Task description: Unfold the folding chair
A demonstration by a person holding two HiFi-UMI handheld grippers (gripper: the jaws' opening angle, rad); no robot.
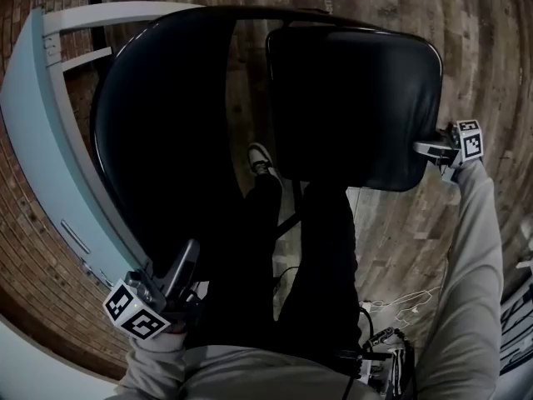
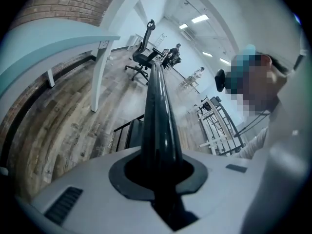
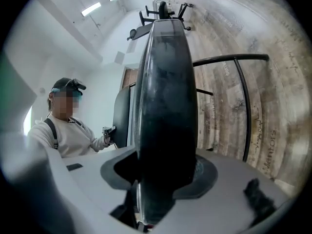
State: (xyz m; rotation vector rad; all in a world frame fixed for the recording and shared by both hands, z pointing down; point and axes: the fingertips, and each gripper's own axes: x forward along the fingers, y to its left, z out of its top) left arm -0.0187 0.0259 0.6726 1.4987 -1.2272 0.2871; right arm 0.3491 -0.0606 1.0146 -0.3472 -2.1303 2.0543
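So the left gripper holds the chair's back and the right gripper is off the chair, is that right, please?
Not quite: the right gripper is not off the chair. The right gripper view shows the edge of the seat between its jaws. The left gripper does hold the back.

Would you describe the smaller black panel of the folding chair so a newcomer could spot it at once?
Looking down over the wooden floor, find the black folding chair before the person. The smaller panel is its right-hand one, with the right claw gripping its right edge. Unlike the larger, dome-shaped panel beside it, it is a rounded rectangle.
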